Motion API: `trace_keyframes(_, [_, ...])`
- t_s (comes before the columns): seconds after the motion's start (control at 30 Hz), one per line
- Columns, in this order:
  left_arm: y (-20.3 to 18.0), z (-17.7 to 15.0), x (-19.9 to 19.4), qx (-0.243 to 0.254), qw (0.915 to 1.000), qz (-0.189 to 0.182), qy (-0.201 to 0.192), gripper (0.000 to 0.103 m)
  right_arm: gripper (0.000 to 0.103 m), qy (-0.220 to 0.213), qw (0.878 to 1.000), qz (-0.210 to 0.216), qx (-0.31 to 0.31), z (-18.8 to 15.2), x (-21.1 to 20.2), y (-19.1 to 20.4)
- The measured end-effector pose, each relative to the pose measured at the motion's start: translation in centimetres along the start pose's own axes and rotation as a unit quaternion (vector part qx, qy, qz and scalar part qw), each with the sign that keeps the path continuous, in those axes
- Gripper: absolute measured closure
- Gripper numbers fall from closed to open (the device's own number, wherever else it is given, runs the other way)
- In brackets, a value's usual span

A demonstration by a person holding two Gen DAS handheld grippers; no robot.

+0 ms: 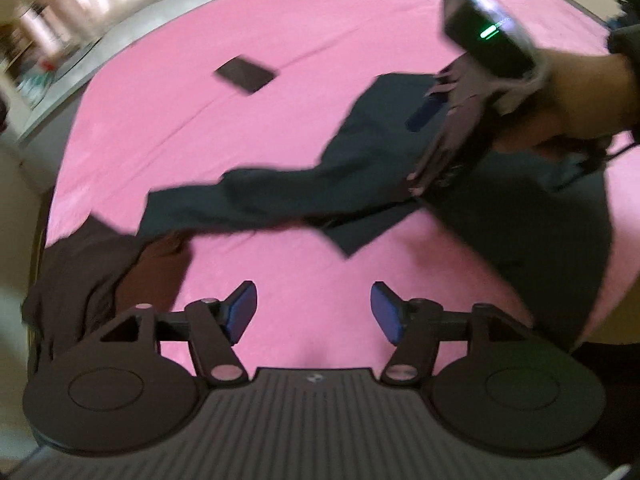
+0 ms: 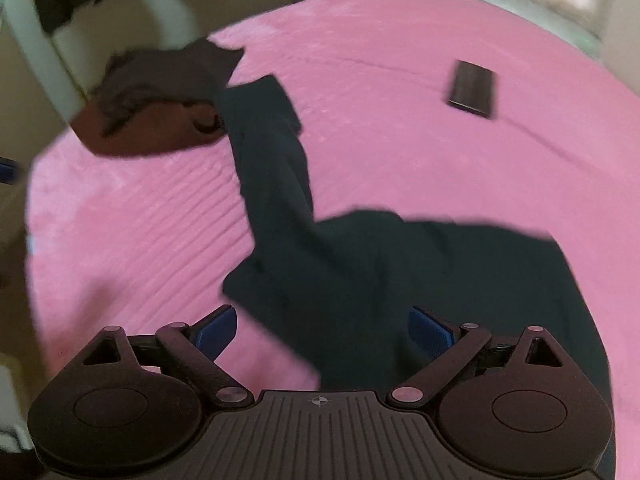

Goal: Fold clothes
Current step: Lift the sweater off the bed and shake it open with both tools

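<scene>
While the dark teal garment (image 2: 288,208) sprawls unfolded across the pink bed (image 2: 400,100) from centre frame toward the brown clothing (image 2: 152,120) at upper left, both the left tongs (image 1: 314,314) and right tongs (image 2: 322,330) hang released, the right apparently poised to grip its near edge.

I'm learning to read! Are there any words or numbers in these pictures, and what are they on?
No words or numbers can be read anywhere.
Left claw: its base has only a tiny round mark, no letters.
Right claw: the same little mark.
Dark flat thing on the pink bedsheet: too blurred to show any text.
Dark garment: no visible label.
</scene>
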State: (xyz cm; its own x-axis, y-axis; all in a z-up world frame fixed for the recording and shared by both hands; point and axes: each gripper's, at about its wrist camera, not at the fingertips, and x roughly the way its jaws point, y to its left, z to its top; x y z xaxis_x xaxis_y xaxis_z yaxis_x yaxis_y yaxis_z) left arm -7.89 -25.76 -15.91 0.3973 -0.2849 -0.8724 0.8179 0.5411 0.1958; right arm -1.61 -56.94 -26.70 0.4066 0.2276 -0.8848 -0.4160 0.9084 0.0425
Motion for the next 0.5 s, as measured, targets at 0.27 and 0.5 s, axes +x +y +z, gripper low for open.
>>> trace_keyframes(0.27, [1.1,-2.3,0.7,0.014,0.9992,-0.029,0.021,0.045,0.099,0.001,0.995,0.011,0.102,0.1,-3.6,-4.1])
trace_keyframes(0.5, [-1.5,2.5,-0.9,0.092,0.9903,-0.090,-0.054,0.044,0.099,-0.146,0.944,-0.070,0.289,-5.9,-25.0,-11.6])
